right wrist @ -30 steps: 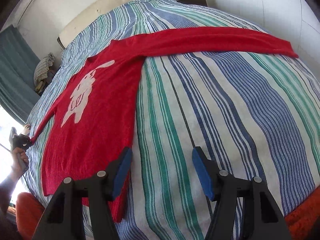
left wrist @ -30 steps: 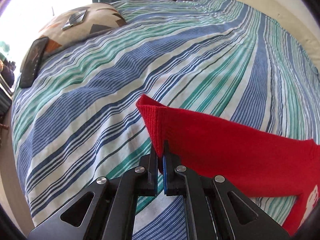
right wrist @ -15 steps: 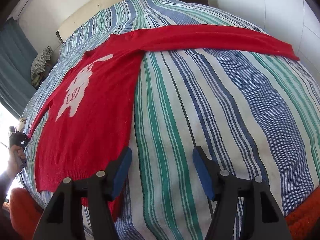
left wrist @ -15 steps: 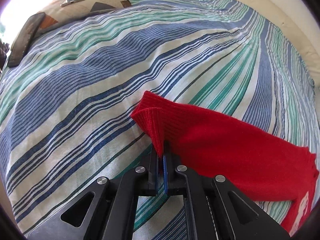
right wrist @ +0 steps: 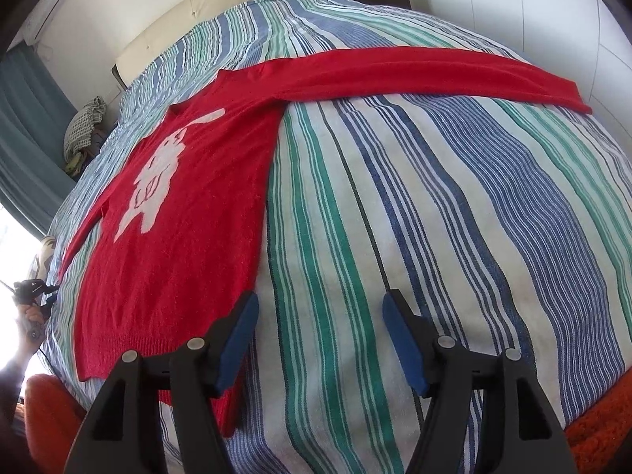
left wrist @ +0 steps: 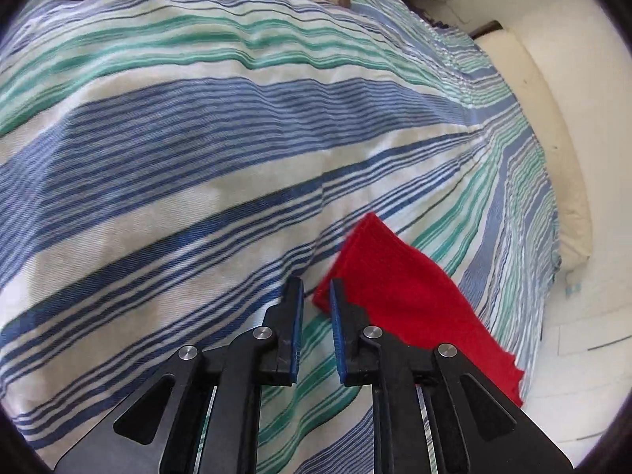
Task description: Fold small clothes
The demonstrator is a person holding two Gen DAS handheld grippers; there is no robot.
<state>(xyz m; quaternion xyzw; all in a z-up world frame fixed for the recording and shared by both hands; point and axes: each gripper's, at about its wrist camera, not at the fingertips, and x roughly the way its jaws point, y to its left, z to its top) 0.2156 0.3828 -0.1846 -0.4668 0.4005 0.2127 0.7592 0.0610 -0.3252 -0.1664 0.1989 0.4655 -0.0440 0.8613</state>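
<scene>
The left claw (left wrist: 316,296) has just been opening: its jaws stand a little apart, nothing between them but striped cloth below. The cuff of the red sleeve (left wrist: 399,300) lies just beside the right-hand pad (left wrist: 337,335), released, flat on the bed (left wrist: 197,150). From the other side, the same claw is a small dark shape at the far left edge (right wrist: 33,290), with a hand (right wrist: 29,316) under it, near the tip of that sleeve.

The right claw (right wrist: 320,339) is released too, jaws wide, hanging over bare bedspread near the bed's edge. Its left finger (right wrist: 237,335) overlaps the hem corner of the sweater (right wrist: 189,217), though whether it touches I cannot tell.

The sweater lies spread face up on the bed, a white figure (right wrist: 158,181) on its chest. One sleeve (right wrist: 414,75) runs straight out to the right across the stripes; the other trails down left. A cream headboard (right wrist: 221,4) stands behind, a teal curtain (right wrist: 27,126) at left, and something orange (right wrist: 600,438) shows at the lower corners.
</scene>
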